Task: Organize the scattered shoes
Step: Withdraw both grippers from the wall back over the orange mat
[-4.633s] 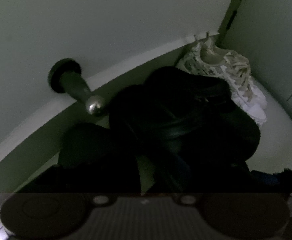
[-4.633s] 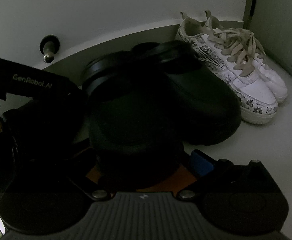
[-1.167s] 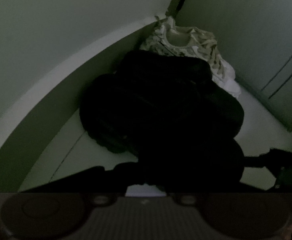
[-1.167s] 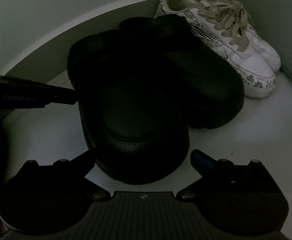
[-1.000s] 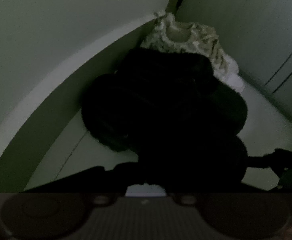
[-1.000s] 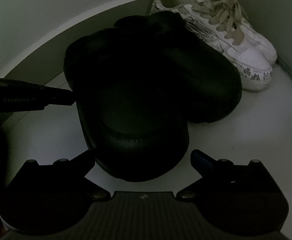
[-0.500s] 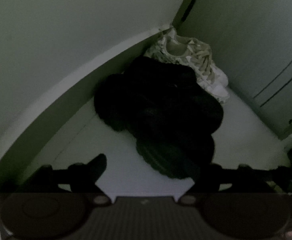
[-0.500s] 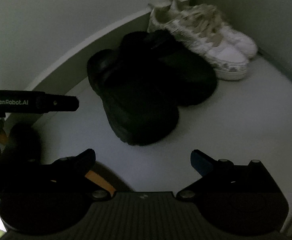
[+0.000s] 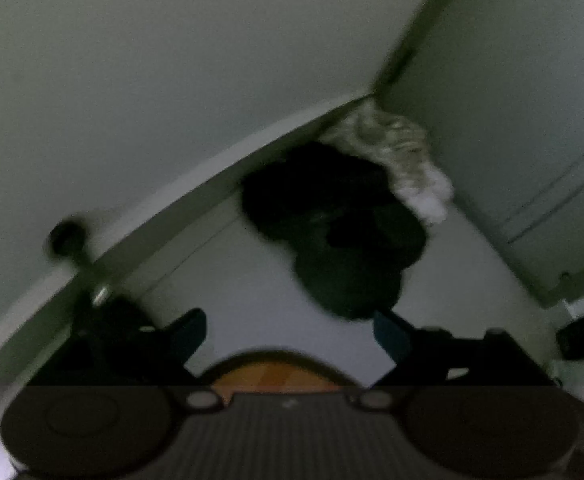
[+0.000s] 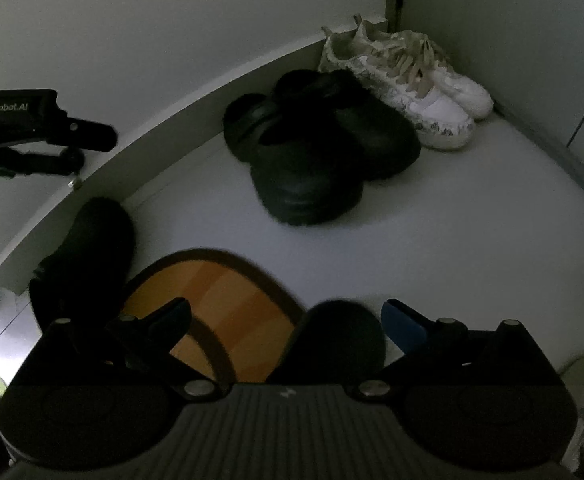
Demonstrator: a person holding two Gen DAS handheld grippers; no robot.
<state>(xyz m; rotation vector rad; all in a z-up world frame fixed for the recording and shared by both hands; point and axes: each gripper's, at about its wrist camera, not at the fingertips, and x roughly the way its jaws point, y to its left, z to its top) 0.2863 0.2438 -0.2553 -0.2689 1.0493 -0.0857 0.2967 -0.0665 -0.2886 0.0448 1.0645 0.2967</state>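
Fingers (image 9: 190,330) of the left gripper (image 9: 288,330) opening, empty; right gripper (image 10: 288,320) spread, empty; chunky black rubber clogs (image 10: 312,152): light, flexible, likeliest gripped at the heel rim.

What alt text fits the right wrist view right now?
Dim view down the open, empty right gripper at a pair of black clogs beside white patterned sneakers in a wall corner. Nearer lie an orange mat and another dark shoe; the left gripper shows at left.

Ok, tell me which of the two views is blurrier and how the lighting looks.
Left wrist view: motion-smeared, the pair of black rubber clogs a featureless blob. Right wrist view: sharper, with the laces of the white printed sneakers legible. Both are dim and bowed by the fisheye.
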